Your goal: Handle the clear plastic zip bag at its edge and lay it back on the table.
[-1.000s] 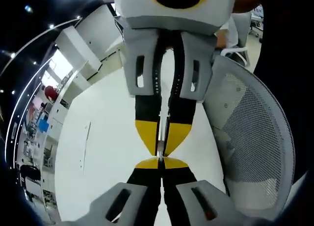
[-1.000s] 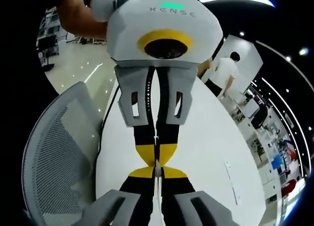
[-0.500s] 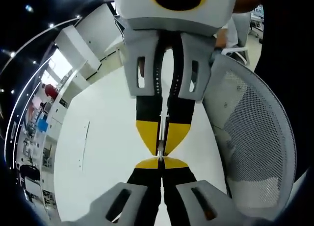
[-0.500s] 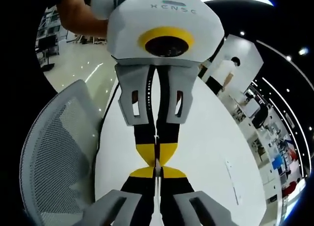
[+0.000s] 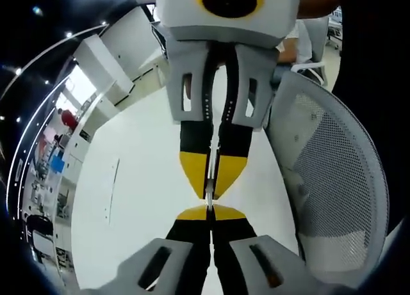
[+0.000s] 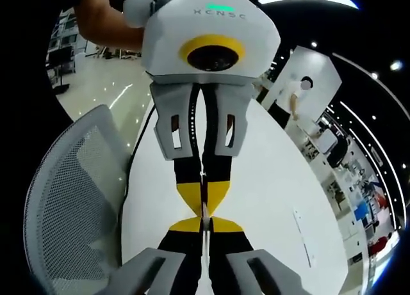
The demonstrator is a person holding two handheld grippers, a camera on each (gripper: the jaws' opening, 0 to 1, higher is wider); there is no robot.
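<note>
Both pinching one edge of the clear plastic zip bag (image 5: pixel 209 180) mid-frame, tip to tip: left yellow-tipped gripper (image 5: pixel 209 208) and right yellow-tipped gripper (image 6: pixel 204 219), jaws clamped together. Held above the white table (image 5: pixel 141 199) (grey mesh chair (image 5: pixel 333 173) beside). Next, probably: lower, then let go.

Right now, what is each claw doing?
Left claw: closed on the zip bag, at its thin edge.
Right claw: closed on the same edge.
</note>
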